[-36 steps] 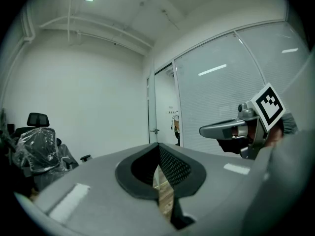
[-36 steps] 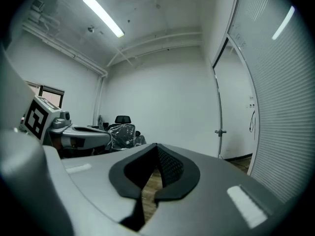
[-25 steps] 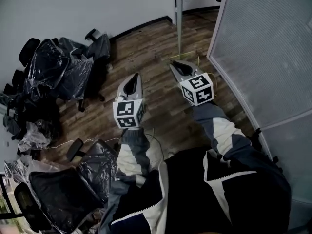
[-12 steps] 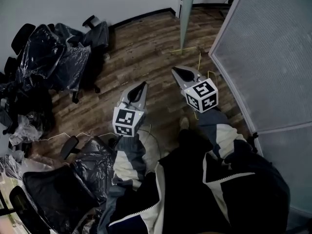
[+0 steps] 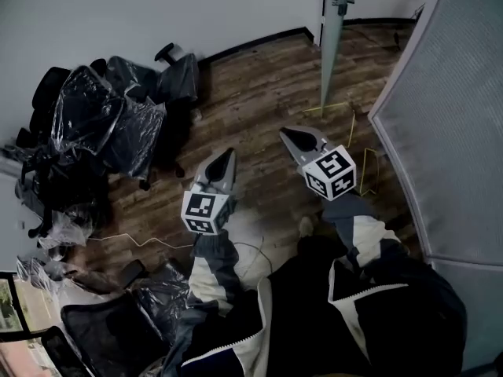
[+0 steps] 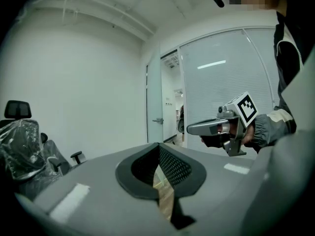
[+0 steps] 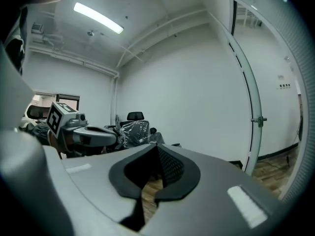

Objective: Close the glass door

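Note:
The glass door (image 5: 334, 38) stands ajar at the top of the head view, seen edge-on as a pale green upright panel. In the left gripper view the glass door (image 6: 153, 107) shows its metal handle (image 6: 158, 120). In the right gripper view the door's edge (image 7: 256, 122) rises at the right. My left gripper (image 5: 228, 155) and right gripper (image 5: 286, 133) are held side by side over the wood floor, short of the door, touching nothing. Both are shut and empty: left gripper (image 6: 158, 145), right gripper (image 7: 157, 146).
A frosted glass wall (image 5: 456, 116) curves along the right. Plastic-wrapped office chairs (image 5: 102, 124) crowd the left, and another chair (image 5: 118, 320) sits at lower left. A white cable (image 5: 141, 242) and yellow floor marks (image 5: 354, 120) lie on the floor. A white wall runs behind.
The person has stepped across the floor, carrying both grippers along. The door's edge and the frosted wall have shifted right in the head view. Both grippers stay side by side.

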Tool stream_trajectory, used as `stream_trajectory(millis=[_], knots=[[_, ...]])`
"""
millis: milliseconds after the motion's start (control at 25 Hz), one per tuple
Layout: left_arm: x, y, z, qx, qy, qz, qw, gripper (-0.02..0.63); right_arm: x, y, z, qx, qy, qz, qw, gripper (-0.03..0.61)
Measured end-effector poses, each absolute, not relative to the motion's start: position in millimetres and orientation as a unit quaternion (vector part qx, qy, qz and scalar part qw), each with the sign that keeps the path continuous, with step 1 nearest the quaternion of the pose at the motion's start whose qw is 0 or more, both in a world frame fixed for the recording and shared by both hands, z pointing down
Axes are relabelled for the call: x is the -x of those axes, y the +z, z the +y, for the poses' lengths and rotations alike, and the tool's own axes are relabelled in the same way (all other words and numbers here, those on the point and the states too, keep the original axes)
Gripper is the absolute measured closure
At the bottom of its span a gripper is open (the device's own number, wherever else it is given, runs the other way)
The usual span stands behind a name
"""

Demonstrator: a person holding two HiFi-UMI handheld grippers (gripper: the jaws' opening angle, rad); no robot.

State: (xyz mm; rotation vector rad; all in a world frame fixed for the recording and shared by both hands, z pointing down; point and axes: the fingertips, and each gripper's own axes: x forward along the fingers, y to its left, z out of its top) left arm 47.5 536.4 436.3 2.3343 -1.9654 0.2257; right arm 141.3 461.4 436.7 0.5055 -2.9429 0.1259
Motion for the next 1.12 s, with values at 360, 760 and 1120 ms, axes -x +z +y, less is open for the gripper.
stream_trajectory(millis=[360,760,1120], knots=[[-23,438,412,-0.741,0.083,-0.665,0.052,0.606,-126,435,322,-0.147,0.061,-0.985,0.065,0.575],[74,439,300,-0.75,0.032,-0.659,0.049,0.601,-34,449,223,-0.164,0.039,-0.982,0.081,0.575],[164,422,157,-0.818,0.031,-0.572,0.042,0.601,55,419,103,-0.282,0.029,-0.955,0.085,0.575]])
